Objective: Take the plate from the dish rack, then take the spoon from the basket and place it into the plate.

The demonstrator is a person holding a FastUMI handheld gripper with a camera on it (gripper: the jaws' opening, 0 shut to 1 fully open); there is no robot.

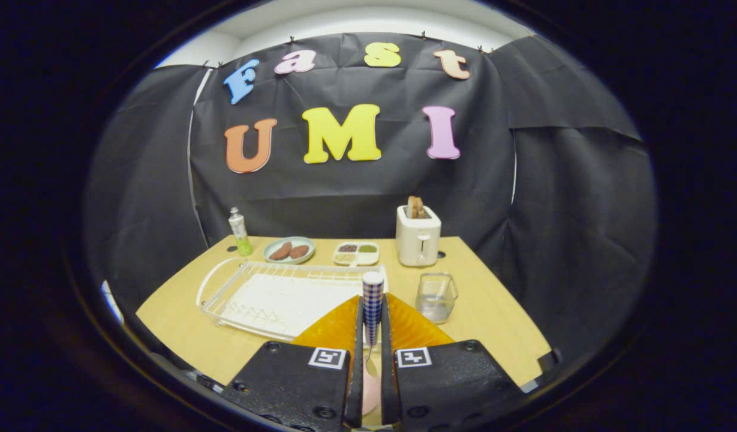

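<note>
My gripper (372, 327) is shut on a spoon (372, 303). Its blue-and-white checked handle stands up between the fingers, and its pink bowl hangs low between them. Directly under and just ahead of the fingers lies the amber plate (329, 329) on the wooden table (494, 312). The white wire dish rack (272, 297) sits beyond the plate to the left, with nothing standing in it. A clear plastic basket (436, 297) stands beyond the right finger.
At the back of the table stand a white toaster (418, 236) with bread in it, a sectioned tray (356, 252) of food, a pale green dish (289, 249) holding two brown patties, and a small bottle (239, 231).
</note>
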